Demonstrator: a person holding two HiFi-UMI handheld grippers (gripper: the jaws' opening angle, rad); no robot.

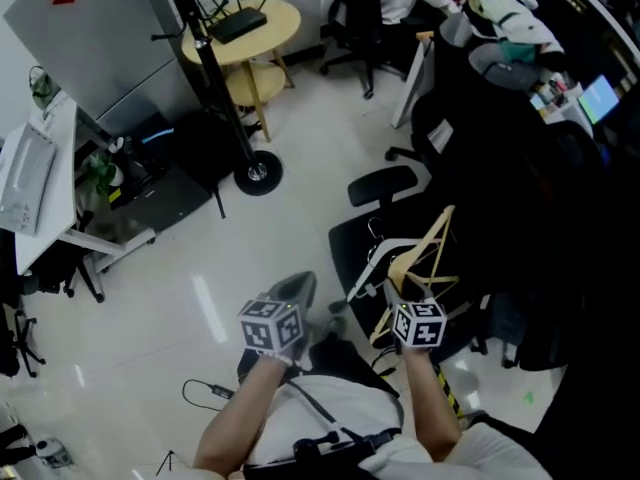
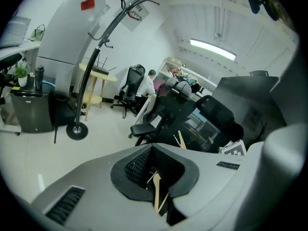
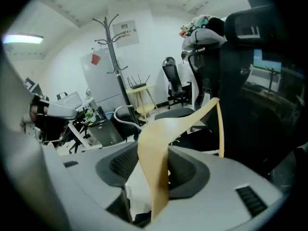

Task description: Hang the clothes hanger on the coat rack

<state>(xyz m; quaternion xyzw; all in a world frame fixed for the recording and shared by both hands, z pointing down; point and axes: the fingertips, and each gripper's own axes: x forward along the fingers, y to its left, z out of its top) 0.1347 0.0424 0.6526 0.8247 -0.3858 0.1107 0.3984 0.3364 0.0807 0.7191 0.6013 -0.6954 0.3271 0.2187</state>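
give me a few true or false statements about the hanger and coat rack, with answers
1. The right gripper is shut on the wooden hanger. True.
2. The hanger already hangs on the coat rack. False: it is in the right gripper, over a black office chair, apart from the rack.
3. The coat rack stands on the floor beside a round wooden table. True.
4. The rack's hooks are loaded with coats. False: the hooks are bare in both gripper views.
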